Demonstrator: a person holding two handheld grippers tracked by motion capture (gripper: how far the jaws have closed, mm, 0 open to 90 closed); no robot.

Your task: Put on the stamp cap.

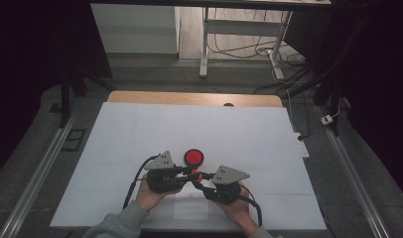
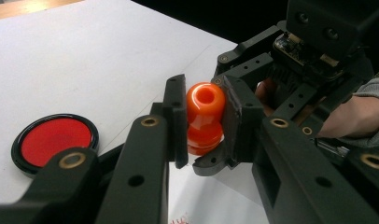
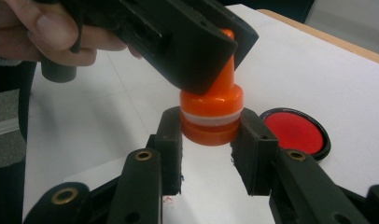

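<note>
Grippers both clamped one upright glossy orange plastic stamp (image 3: 211, 109): left gripper (image 2: 204, 122) on its knob, right gripper (image 3: 210, 140) round its base.

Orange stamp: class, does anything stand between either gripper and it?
Nothing visible does. The left gripper is shut on the orange stamp's knob, and the right gripper is shut on its base. The red ink pad lies apart.

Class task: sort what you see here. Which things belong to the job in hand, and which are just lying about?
In the job:
orange stamp, gripped by both
left gripper on its knob
right gripper on its base
red ink pad
small paper sheet

Lying about:
white power strip
floor cables
</note>
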